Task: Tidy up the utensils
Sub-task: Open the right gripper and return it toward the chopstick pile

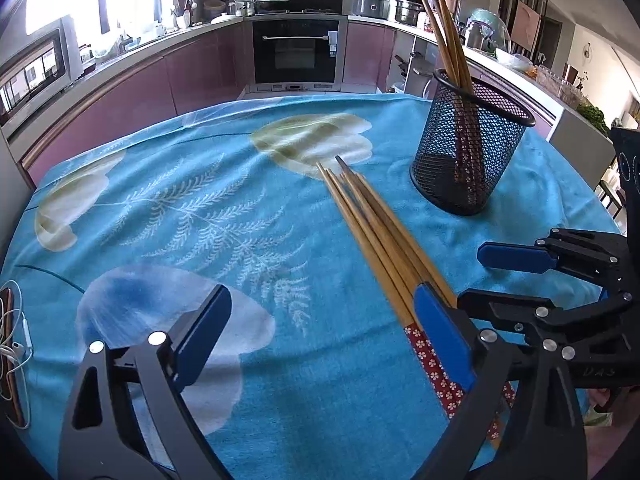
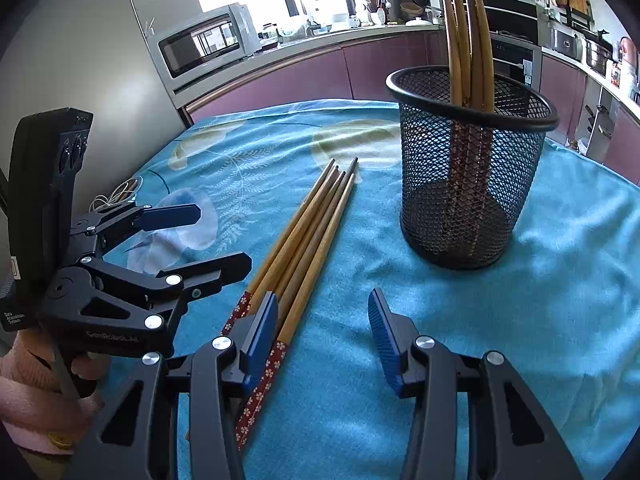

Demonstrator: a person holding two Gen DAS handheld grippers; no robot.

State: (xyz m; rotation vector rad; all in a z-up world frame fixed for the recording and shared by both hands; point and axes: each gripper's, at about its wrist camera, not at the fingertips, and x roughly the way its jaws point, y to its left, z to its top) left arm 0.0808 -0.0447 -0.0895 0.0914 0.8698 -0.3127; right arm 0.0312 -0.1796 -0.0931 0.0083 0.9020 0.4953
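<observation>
Several wooden chopsticks (image 1: 372, 220) with red floral ends lie in a bundle on the blue cloth, also in the right wrist view (image 2: 308, 236). A black mesh holder (image 1: 472, 148) stands upright behind them with several chopsticks inside; it also shows in the right wrist view (image 2: 472, 164). My left gripper (image 1: 320, 336) is open and empty, its right finger beside the bundle's floral ends. My right gripper (image 2: 324, 332) is open and empty, its left finger over the floral ends. Each gripper shows in the other's view: the right one (image 1: 504, 276), the left one (image 2: 216, 240).
The table is covered by a blue floral cloth (image 1: 200, 208). White earphones and a phone (image 1: 12, 344) lie at the table's left edge. Kitchen counters, an oven (image 1: 298, 52) and a microwave (image 2: 208, 40) stand beyond the table.
</observation>
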